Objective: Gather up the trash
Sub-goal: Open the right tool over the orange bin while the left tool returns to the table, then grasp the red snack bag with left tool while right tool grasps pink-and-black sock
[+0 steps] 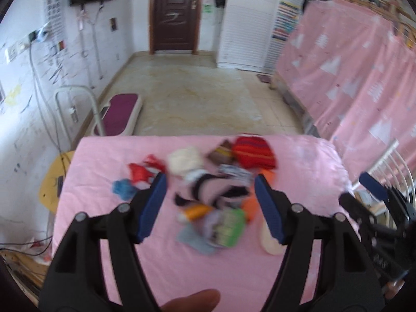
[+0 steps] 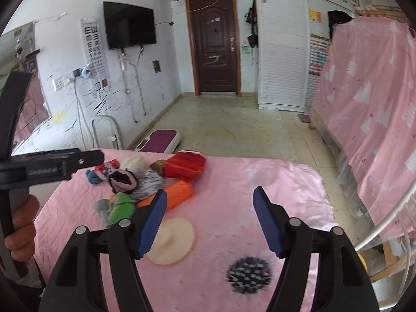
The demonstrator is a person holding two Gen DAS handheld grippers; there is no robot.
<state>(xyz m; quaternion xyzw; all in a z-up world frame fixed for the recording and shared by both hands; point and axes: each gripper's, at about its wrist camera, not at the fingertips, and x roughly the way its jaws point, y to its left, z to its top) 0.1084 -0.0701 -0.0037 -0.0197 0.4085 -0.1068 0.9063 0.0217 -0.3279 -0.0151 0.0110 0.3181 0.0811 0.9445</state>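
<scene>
A pile of small items lies on a pink-covered table (image 1: 109,153): a red striped knit piece (image 1: 253,153), a cream ball (image 1: 184,161), red wrappers (image 1: 143,171), a blue scrap (image 1: 123,188), a green packet (image 1: 230,227), an orange block (image 2: 179,193), a cream disc (image 2: 173,241) and a dark spiky ball (image 2: 248,273). My left gripper (image 1: 210,208) is open above the pile's near side. My right gripper (image 2: 209,218) is open over bare cloth, between the disc and the spiky ball. The left view is blurred.
A pink curtain (image 2: 369,109) hangs along the right. A white wire rack (image 2: 390,223) stands at the table's right edge. A purple step platform (image 2: 161,140) lies on the floor beyond the table. A yellow stool (image 1: 53,179) stands at the left.
</scene>
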